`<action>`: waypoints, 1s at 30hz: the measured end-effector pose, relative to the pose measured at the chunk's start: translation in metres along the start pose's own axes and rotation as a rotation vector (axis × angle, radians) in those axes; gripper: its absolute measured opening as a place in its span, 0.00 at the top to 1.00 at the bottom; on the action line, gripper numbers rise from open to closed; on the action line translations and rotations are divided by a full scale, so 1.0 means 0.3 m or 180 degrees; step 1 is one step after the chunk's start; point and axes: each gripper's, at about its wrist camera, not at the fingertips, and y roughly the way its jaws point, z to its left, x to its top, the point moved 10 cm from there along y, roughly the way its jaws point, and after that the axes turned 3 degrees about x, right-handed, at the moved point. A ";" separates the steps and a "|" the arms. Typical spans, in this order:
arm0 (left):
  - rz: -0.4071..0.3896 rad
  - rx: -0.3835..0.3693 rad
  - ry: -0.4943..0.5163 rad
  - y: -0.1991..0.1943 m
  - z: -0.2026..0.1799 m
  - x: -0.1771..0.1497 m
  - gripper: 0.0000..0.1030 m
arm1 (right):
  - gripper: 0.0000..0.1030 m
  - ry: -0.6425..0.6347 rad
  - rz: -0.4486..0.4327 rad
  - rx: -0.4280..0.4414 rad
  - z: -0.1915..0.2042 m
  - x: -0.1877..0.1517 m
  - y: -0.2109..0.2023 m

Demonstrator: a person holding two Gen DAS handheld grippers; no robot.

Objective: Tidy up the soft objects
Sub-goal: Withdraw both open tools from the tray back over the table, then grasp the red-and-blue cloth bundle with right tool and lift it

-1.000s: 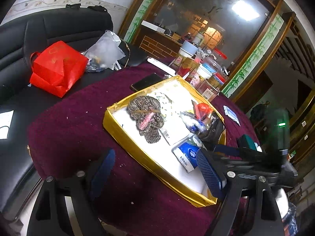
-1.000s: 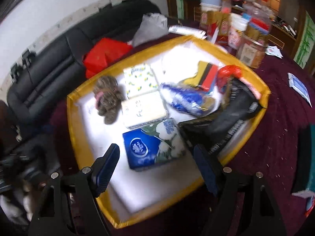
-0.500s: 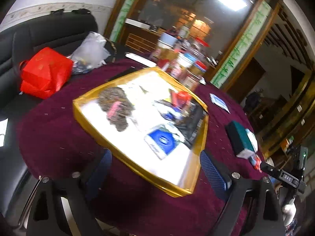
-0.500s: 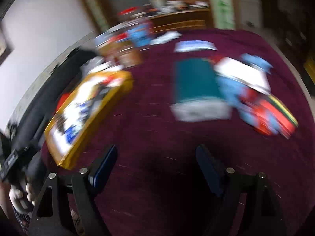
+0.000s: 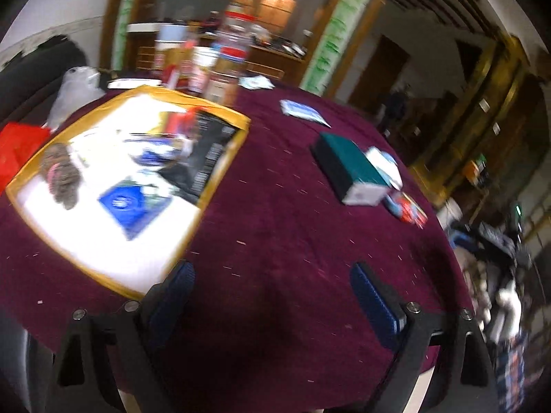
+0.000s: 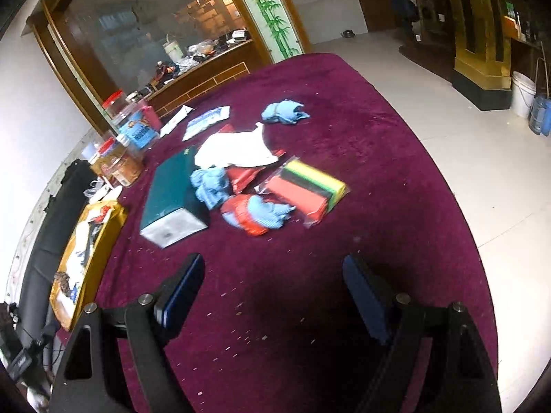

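Observation:
A gold-rimmed tray [image 5: 220,168] on the maroon table holds a brown knitted piece [image 5: 62,175], a blue tissue pack [image 5: 129,203] and a black packet [image 5: 206,158]; it shows at far left in the right wrist view [image 6: 100,241]. Loose soft items lie ahead of my right gripper [image 6: 272,296]: a sponge pack [image 6: 306,189], blue cloths [image 6: 210,186], a red-and-blue bundle [image 6: 258,215], a white cloth [image 6: 237,148] and another blue cloth [image 6: 284,113]. My left gripper [image 5: 272,296] is open and empty over bare cloth. My right gripper is open and empty too.
A teal box [image 6: 172,199] lies beside the cloths, also in the left wrist view [image 5: 351,168]. Jars and containers [image 5: 213,69] stand at the table's far edge. A flat blue packet [image 5: 303,112] lies beyond. A black sofa with a red bag [image 5: 17,144] is left.
Both grippers have swung right, away from the tray. The right gripper, earlier over the tray, now faces the loose cloths and sponge pack. Both stay open.

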 end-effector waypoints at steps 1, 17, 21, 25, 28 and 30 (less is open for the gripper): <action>0.0025 -0.0018 0.0057 0.004 -0.026 -0.009 0.08 | 0.20 -0.0002 0.0011 0.0005 -0.001 0.006 0.014; 0.0217 0.0003 0.0386 0.049 -0.165 -0.061 0.08 | 0.59 -0.1069 0.0407 -0.0437 0.128 0.090 0.385; 0.0255 0.0014 0.0314 0.067 -0.145 -0.064 0.08 | 0.61 -0.0906 0.0559 -0.0122 0.146 0.027 0.346; 0.0323 -0.0047 0.0292 0.092 -0.149 -0.081 0.08 | 0.61 -0.0772 0.0820 0.0419 0.222 -0.096 0.280; 0.0369 -0.0086 0.0281 0.111 -0.153 -0.093 0.08 | 0.61 -0.0800 0.0987 0.0796 0.315 -0.206 0.223; 0.0411 -0.0118 0.0259 0.126 -0.161 -0.103 0.08 | 0.60 -0.0845 0.1068 0.0970 0.382 -0.269 0.197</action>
